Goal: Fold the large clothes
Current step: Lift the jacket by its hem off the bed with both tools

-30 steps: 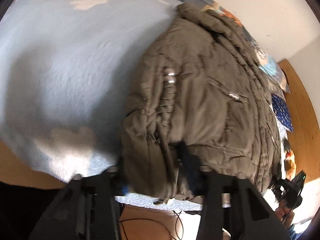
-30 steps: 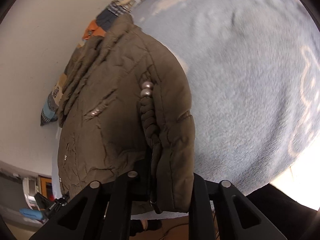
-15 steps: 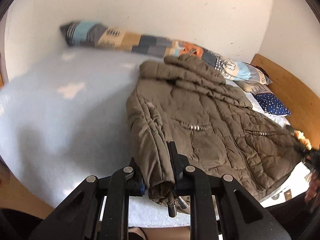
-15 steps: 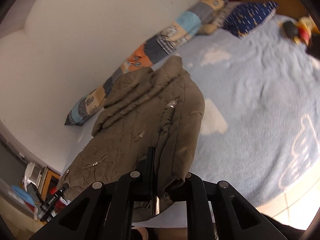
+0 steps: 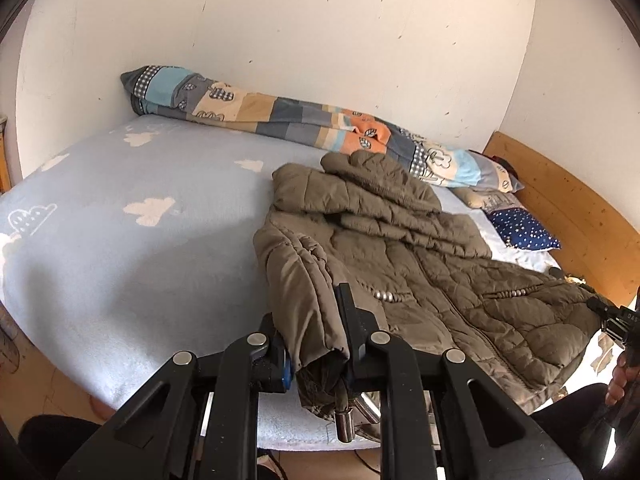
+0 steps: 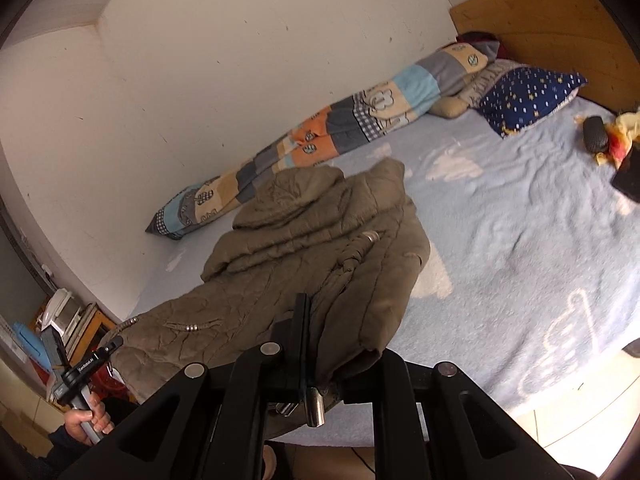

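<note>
An olive-brown quilted jacket (image 5: 420, 264) lies on the light blue bed, hood toward the wall. It also shows in the right wrist view (image 6: 304, 248). My left gripper (image 5: 316, 340) is shut on the jacket's hem edge at the bed's near side. My right gripper (image 6: 332, 344) is shut on the opposite hem corner, with metal cord ends hanging below the jaws. The hem is lifted off the bed between both grippers. The other gripper shows at the edge of each view, held in a hand.
The bed (image 5: 120, 240) has a cloud-pattern blanket. A rolled patchwork quilt (image 5: 280, 120) lies along the white wall. A blue starry pillow (image 6: 528, 96) and wooden headboard (image 6: 560, 20) are at the bed's head. Small items (image 6: 604, 140) lie near the pillow. Shelving clutter (image 6: 60, 320) stands beyond the foot.
Both grippers have tilted up from looking down on the jacket to a low, level view, drawing back toward the bed's near edge with the hem still clamped.
</note>
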Demonstrator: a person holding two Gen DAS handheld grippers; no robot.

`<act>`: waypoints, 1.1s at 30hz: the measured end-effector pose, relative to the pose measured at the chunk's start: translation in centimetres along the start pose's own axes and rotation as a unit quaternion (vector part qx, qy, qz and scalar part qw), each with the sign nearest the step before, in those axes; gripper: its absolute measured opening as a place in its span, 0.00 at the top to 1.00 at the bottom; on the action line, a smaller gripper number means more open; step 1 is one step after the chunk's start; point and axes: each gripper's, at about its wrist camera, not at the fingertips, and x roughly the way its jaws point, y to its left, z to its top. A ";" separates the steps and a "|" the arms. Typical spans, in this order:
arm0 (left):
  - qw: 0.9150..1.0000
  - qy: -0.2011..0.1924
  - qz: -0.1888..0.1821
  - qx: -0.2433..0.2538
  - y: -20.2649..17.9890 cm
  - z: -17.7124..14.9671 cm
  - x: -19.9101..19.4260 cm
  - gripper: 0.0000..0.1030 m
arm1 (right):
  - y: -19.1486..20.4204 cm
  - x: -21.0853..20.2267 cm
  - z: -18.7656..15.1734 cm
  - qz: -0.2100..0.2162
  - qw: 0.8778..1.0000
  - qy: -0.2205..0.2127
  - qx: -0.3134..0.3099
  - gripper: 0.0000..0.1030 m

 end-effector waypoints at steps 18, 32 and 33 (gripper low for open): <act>0.995 -0.098 -0.008 0.002 -2.2 14.9 3.6 0.82 | 3.5 4.0 13.2 -0.001 0.993 -0.110 -0.042 0.90; 0.990 -0.115 0.075 -0.021 -2.0 23.3 20.8 0.82 | 2.8 20.3 22.2 -0.084 0.982 -0.158 -0.052 0.90; 0.991 -0.106 0.081 -0.018 -1.8 23.6 22.7 0.82 | 2.6 22.0 22.5 -0.097 0.982 -0.155 -0.056 0.90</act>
